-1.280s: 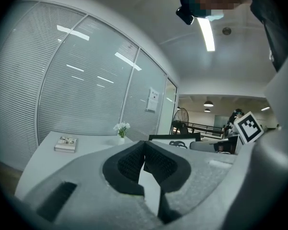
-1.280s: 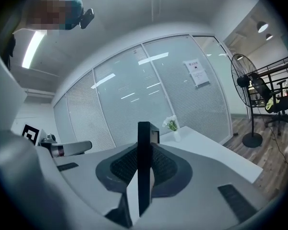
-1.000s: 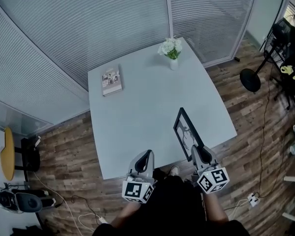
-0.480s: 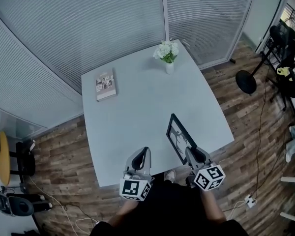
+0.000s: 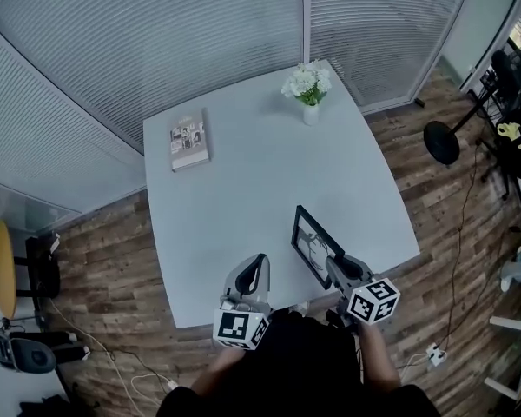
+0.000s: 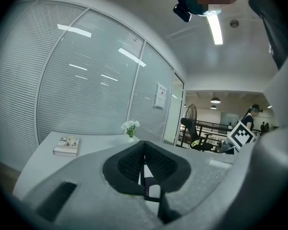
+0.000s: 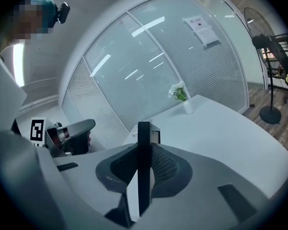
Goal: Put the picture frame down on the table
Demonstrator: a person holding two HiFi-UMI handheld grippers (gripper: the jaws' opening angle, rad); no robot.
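Pinching frame (image 5: 311, 243), tilted on edge, in right gripper (image 5: 337, 268) over table's (image 5: 243, 189) near right part, maybe touching the top; holding left gripper (image 5: 253, 272) pressed together on nothing at near edge.

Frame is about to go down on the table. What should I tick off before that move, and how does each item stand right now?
1. Right hand-held gripper clamped on the picture frame: ok, jaws shut on its edge.
2. Left hand-held gripper out of the way: ok, jaws together, nothing between them.
3. Frame over the table: ok, by the near edge.
4. Landing spot bare: ok, the book and the flower vase sit at the far side.
5. Frame's lower edge touching the table: cannot tell.
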